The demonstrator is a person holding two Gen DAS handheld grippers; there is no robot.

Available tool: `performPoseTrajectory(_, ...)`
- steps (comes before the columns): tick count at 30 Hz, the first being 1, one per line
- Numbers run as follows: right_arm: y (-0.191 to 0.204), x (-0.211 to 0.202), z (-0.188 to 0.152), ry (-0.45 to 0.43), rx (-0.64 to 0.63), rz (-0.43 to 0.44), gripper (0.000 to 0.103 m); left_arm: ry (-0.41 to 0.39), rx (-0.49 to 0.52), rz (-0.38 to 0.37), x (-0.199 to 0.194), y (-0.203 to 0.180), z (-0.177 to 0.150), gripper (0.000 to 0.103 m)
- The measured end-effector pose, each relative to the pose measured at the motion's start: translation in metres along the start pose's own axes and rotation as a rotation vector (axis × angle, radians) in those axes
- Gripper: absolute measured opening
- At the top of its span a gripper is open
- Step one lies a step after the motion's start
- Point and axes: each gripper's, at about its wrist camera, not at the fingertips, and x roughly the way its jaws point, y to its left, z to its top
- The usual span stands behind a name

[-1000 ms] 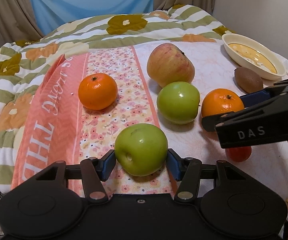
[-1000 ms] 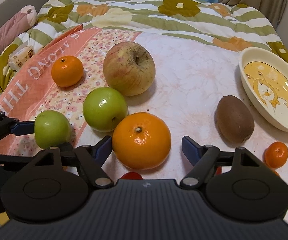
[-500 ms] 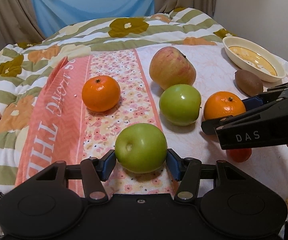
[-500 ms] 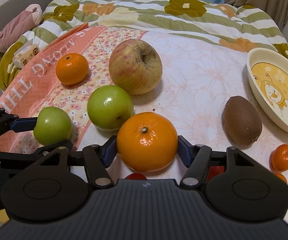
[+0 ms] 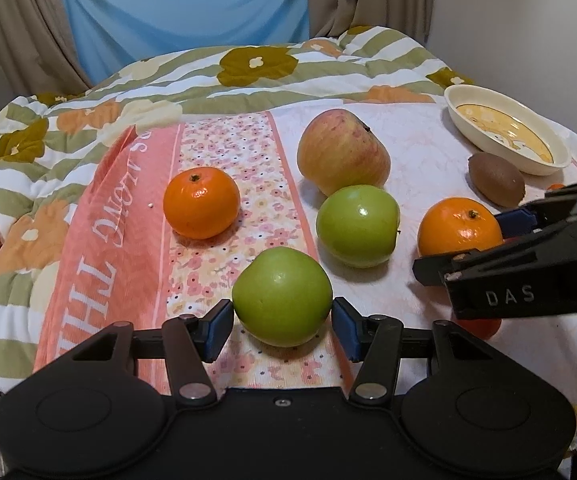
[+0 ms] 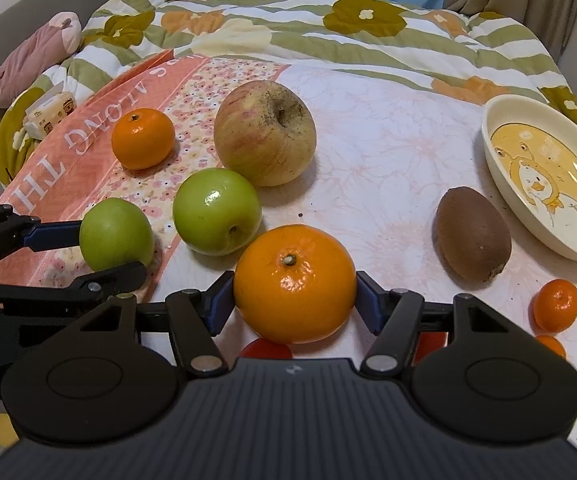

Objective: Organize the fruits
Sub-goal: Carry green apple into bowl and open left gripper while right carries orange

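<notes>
Between the blue pads of the left tool (image 5: 282, 322) sits a green apple (image 5: 282, 296), both pads pressed to its sides, the fruit resting on the flowered cloth (image 5: 224, 184). Just right of that apple, the right tool (image 6: 294, 294) is clamped on a large orange (image 6: 294, 284), a pad against each flank; this orange also looks to be down on the cloth. Beyond the gripped apple lies a second green apple (image 5: 358, 226), then a big red-yellow apple (image 5: 342, 152) behind it, and a smaller orange (image 5: 201, 202) off to the apple's left. Farther right of the gripped orange are a kiwi (image 6: 471, 240), a tiny mandarin (image 6: 556, 304) and an empty cream dish (image 6: 500, 160).

Sorting seems barely begun: nothing lies in the dish, and every fruit is loose on the bed. Two pieces are merely gripped, not yet carried anywhere.

Compared with a second ago, the right tool's gap around the orange has closed to contact; the left grip is unchanged.
</notes>
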Motion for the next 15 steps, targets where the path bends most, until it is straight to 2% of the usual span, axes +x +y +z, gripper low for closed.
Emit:
performPoseTrajectory(6, -0.001, -0.001, -0.001, 0.002, 0.003, -0.008, 0.077, -0.019, 0.022, 0.029, 0.009, -0.004, 0.009, 0.064)
performPoseTrajectory(15, -0.004, 0.001, 0.0, 0.005, 0.009, -0.009, 0.077, -0.015, 0.011, 0.001, 0.02, 0.003, 0.014, 0.06)
